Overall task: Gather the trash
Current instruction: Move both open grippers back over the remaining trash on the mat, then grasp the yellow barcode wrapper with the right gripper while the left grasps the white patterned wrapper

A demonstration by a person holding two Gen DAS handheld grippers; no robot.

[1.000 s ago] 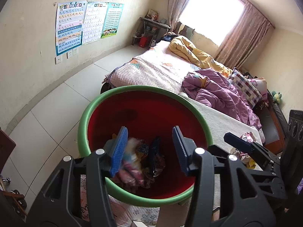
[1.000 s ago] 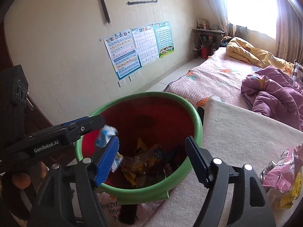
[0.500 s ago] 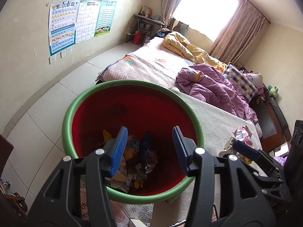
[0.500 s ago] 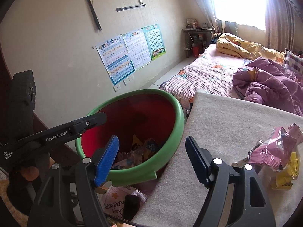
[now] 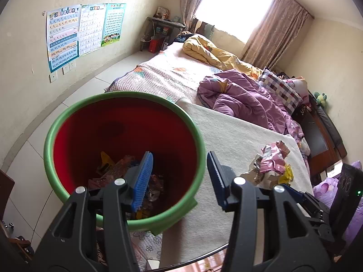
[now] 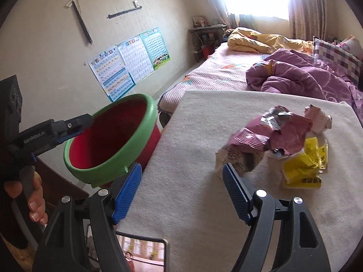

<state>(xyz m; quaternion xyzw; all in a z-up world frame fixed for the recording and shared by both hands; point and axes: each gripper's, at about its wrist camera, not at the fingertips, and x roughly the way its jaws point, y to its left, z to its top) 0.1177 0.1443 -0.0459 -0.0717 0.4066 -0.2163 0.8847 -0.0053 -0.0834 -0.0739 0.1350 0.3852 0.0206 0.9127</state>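
Note:
A red bin with a green rim [image 5: 127,104] stands at the table's left edge and holds several wrappers [image 5: 118,170]. It also shows in the right wrist view [image 6: 136,136]. My left gripper [image 5: 179,176] is open and empty, above the bin's near right rim. It appears in the right wrist view [image 6: 74,127] beside the bin. A pile of trash lies on the table: a maroon wrapper [image 6: 272,133], a yellow wrapper [image 6: 304,167], a pink scrap [image 6: 320,120]; it also shows in the left wrist view [image 5: 272,161]. My right gripper [image 6: 183,188] is open and empty, left of the pile.
The table has a cream cloth [image 6: 204,136]. A phone [image 6: 143,256] lies at its near edge. A bed with purple and yellow quilts [image 6: 295,74] stands behind the table. Posters [image 5: 79,31] hang on the left wall.
A wrapper dropped from my left gripper into the bin. Both grippers have swung right, away from the bin and toward the trash pile on the table.

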